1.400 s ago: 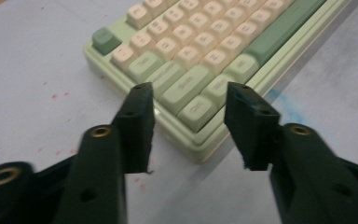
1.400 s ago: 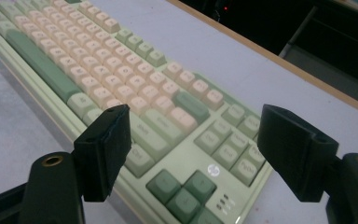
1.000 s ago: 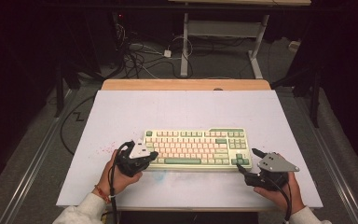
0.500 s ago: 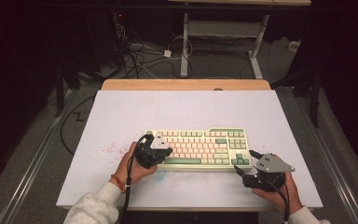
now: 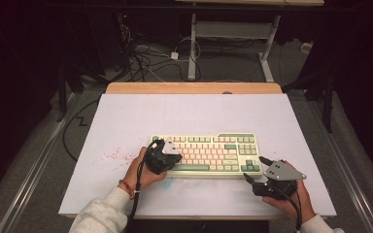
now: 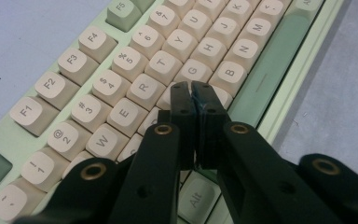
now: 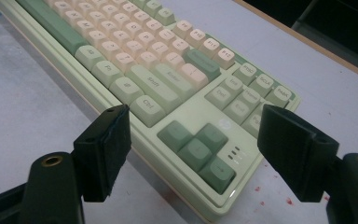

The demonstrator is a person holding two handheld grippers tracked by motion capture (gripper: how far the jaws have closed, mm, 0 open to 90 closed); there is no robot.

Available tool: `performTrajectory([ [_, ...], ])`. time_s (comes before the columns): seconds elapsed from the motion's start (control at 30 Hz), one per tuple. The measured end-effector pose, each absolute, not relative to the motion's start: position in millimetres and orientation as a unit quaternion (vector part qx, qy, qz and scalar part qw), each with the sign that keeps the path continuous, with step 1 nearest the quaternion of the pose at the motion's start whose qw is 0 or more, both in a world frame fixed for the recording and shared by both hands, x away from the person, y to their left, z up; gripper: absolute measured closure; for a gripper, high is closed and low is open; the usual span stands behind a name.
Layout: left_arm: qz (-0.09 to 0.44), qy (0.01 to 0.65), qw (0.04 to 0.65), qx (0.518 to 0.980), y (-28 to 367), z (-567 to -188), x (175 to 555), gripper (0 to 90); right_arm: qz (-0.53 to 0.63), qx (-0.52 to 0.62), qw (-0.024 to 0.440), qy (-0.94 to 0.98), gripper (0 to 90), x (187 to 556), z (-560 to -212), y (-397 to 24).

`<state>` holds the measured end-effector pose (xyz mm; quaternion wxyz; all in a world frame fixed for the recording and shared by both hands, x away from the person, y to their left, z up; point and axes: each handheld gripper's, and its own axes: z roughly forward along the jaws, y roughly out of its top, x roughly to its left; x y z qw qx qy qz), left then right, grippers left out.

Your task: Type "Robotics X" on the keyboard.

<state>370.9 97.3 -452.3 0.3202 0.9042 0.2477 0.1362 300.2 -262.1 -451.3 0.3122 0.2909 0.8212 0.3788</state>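
My left gripper (image 6: pixel 192 88), jaws pressed together, pokes at the keyboard (image 6: pixel 135 88) near F; I should press straight down while my wide-open right gripper (image 7: pixel 193 154) braces its corner.

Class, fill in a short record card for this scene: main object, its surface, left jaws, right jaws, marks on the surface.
Main object: cream and green keyboard
Surface: white table, wooden far edge
Left gripper: jaws shut, nothing between them, tips over the letter keys near F and G
Right gripper: jaws open, holding nothing, at the keyboard's near right corner by the arrow keys
Marks: red specks left of the keyboard
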Motion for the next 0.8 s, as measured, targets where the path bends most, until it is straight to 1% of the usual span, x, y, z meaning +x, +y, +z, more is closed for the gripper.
performTrajectory([
  [0.23, 0.144, 0.241, 0.307, 0.909, 94.7, -454.5, 370.1, 87.1, 0.37, 0.288, 0.312, 0.826, 25.9, 300.0, -452.4, -260.2],
  [0.5, 0.154, 0.245, 0.319, 0.902, 98.1, -450.1, 368.7, 87.0, 0.372, 0.288, 0.312, 0.826, 25.9, 300.0, -451.8, -260.7],
  [0.8, 0.168, 0.247, 0.328, 0.896, 102.2, -445.7, 366.4, 84.6, 0.373, 0.289, 0.312, 0.824, 25.9, 299.6, -451.1, -261.3],
])
